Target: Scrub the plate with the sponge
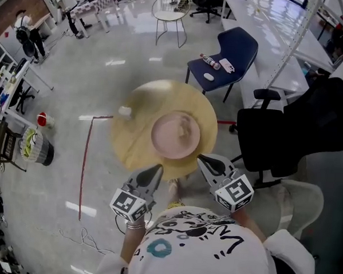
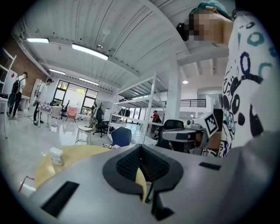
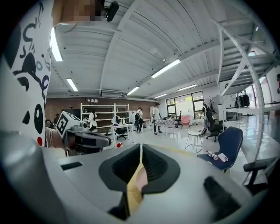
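A pink plate (image 1: 176, 134) lies on the right half of a round wooden table (image 1: 134, 143). A small white block, apparently the sponge (image 1: 124, 110), stands near the table's left edge; the left gripper view has it (image 2: 56, 156) far off to the left. My left gripper (image 1: 157, 170) is at the table's near edge, jaws shut and empty (image 2: 140, 146). My right gripper (image 1: 202, 160) hovers beside it, just short of the plate, also shut on nothing (image 3: 141, 146). A sliver of the pink plate (image 3: 141, 178) shows below its tips.
A black office chair (image 1: 286, 134) stands close to the table's right side. Behind the table, a blue chair (image 1: 224, 56) carries a bottle. A white wire side table (image 1: 169, 13) is farther back. A red tape line (image 1: 85, 158) and a bin (image 1: 36, 146) lie on the floor at left.
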Tool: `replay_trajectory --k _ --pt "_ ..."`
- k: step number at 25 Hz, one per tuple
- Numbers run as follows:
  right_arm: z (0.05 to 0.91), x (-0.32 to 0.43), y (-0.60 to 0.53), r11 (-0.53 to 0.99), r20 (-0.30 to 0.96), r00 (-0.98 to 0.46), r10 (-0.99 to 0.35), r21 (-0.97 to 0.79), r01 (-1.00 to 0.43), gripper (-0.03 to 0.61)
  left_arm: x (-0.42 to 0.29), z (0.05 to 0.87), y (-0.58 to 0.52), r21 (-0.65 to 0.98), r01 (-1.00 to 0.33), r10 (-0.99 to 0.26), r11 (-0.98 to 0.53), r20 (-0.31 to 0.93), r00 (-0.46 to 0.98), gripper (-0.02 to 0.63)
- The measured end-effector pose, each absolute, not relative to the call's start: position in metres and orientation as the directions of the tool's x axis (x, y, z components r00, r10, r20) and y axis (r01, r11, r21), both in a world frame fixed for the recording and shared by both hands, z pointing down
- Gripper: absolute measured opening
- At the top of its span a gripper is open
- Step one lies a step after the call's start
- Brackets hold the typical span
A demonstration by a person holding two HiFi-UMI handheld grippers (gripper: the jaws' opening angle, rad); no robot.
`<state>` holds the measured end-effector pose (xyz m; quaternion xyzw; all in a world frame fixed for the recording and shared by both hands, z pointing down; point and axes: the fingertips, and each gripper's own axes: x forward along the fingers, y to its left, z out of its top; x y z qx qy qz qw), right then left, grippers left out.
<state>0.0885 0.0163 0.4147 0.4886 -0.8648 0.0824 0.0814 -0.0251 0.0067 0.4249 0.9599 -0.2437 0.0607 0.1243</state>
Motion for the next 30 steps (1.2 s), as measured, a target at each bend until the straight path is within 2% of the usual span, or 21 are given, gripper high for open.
replay_trajectory --k 18,30 --pt "0.435 0.077 -0.11 0.393 0.277 -0.398 -0.875 -0.077 -0.916 0.029 -0.036 0.459 -0.136 0.234 -0.414 -0.359 -0.879 0.243 0.901 0.015" --pt "0.462 0.064 -0.141 0.371 0.343 -0.384 -0.857 -0.106 -0.923 0.029 -0.061 0.524 -0.179 0.318 -0.512 -0.393 -0.798 0.37 0.842 0.015"
